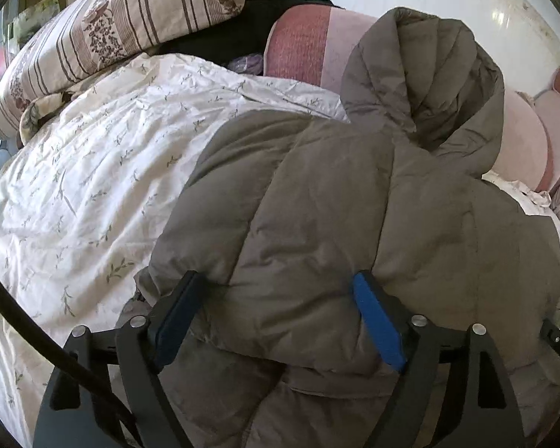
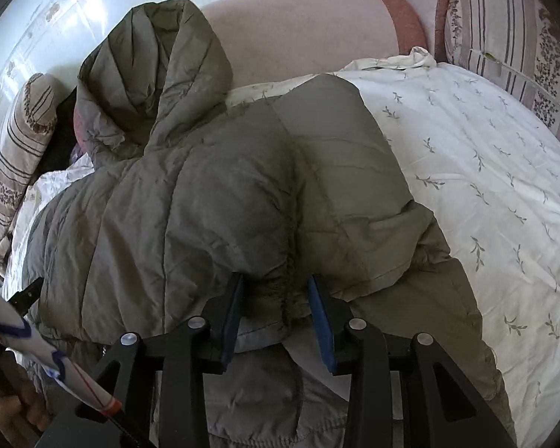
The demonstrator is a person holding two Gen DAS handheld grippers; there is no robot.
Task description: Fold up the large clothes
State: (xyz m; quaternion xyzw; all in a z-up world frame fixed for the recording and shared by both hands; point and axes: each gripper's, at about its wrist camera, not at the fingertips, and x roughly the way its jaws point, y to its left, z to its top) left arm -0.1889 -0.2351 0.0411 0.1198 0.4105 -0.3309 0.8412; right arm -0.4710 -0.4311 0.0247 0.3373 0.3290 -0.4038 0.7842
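A large grey-brown puffer jacket (image 1: 354, 205) lies on the bed, its hood (image 1: 422, 74) propped against the cushions behind. My left gripper (image 1: 276, 280) stands open and wide over the jacket's near left edge. A thick puffy fold sits between its blue pads (image 1: 377, 321), which do not squeeze it. In the right wrist view the same jacket (image 2: 205, 194) fills the middle, with its hood (image 2: 156, 56) at the upper left. My right gripper (image 2: 276, 280) is shut on a bunched fold of the jacket near a seam at the near edge.
A white duvet (image 1: 93, 186) with a small leaf print covers the bed (image 2: 485, 168). A striped floral pillow (image 1: 112, 26) lies at the far left, with pink cushions (image 1: 310, 44) along the wall. A person's hand (image 2: 15, 407) shows at the lower left of the right wrist view.
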